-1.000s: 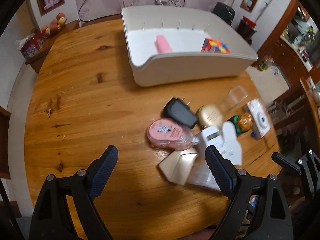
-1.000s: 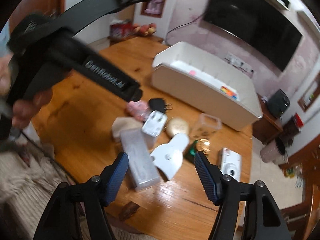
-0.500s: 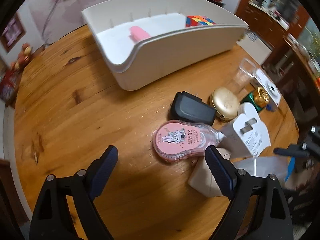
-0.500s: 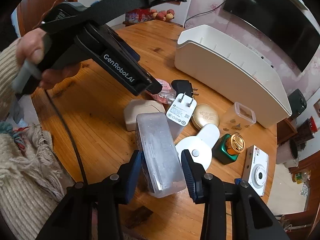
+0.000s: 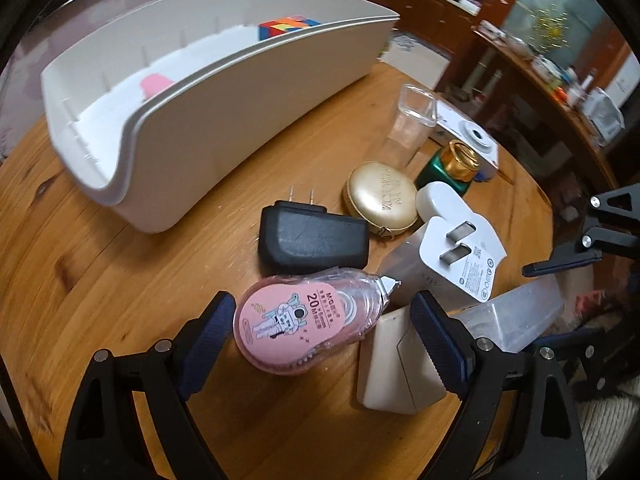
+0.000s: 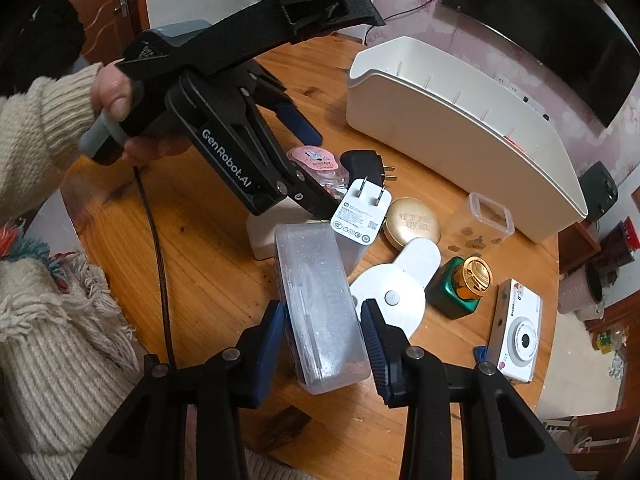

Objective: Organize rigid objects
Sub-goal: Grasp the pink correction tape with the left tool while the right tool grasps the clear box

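Observation:
My left gripper (image 5: 320, 332) is open, its fingers on either side of a pink correction-tape dispenser (image 5: 304, 324) lying on the wooden table (image 5: 120, 288); the dispenser also shows in the right wrist view (image 6: 316, 164). My right gripper (image 6: 324, 332) is shut on a clear rectangular plastic box (image 6: 320, 300), also seen at the left wrist view's right edge (image 5: 516, 320). A white storage bin (image 5: 224, 92) at the back holds a pink item (image 5: 156, 84) and a coloured cube (image 5: 288, 26).
Around the dispenser lie a black adapter (image 5: 312, 240), a white charger (image 5: 460, 256), a gold compact (image 5: 380, 200), a beige box (image 5: 396, 364), a green bottle with gold cap (image 6: 464, 284), a clear cup (image 5: 412, 120), a white camera (image 6: 518, 332) and a white round-ended piece (image 6: 392, 292).
My left gripper has moved down and forward until its fingers flank the pink dispenser. My right gripper has closed on the clear box.

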The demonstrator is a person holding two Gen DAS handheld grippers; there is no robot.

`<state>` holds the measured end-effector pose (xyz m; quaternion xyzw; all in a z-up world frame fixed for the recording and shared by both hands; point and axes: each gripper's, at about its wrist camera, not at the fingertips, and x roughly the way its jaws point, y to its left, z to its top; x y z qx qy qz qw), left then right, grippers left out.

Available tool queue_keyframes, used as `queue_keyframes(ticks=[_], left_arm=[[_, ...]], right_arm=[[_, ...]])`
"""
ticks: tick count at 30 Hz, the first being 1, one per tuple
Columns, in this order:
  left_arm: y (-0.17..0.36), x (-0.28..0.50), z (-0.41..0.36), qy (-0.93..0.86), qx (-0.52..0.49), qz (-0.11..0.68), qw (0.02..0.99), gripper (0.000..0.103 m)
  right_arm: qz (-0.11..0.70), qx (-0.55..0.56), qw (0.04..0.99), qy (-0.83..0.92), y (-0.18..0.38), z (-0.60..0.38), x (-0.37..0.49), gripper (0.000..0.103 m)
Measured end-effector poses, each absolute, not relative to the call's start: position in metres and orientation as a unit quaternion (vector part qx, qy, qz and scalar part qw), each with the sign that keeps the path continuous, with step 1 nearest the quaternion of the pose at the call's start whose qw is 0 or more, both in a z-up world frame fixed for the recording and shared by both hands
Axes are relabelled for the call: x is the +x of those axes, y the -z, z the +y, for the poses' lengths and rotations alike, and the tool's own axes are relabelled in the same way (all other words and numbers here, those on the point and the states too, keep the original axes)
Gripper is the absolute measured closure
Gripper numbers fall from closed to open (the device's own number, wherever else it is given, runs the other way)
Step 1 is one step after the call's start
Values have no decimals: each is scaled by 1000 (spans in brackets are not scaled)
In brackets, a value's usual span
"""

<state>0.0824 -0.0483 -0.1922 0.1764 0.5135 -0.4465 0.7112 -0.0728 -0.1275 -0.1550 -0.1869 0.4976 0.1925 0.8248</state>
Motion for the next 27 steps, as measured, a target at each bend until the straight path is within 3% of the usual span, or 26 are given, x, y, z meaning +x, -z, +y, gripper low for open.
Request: queue_keyframes(ticks=[4, 8, 15, 27], left_arm=[[196, 98, -45, 472, 159, 525, 690, 15], [195, 107, -37, 484, 146, 522, 687, 33], [195, 111, -32, 523, 153, 517, 660, 34], [193, 87, -39, 566, 252, 467, 631, 34]], right_arm=[[509, -177, 821, -189, 154, -126, -71, 63], [515, -170, 819, -184, 153, -126, -68, 63], [520, -180, 815, -179, 153, -122, -65, 64], [530, -185, 809, -175, 153, -124, -66, 64]])
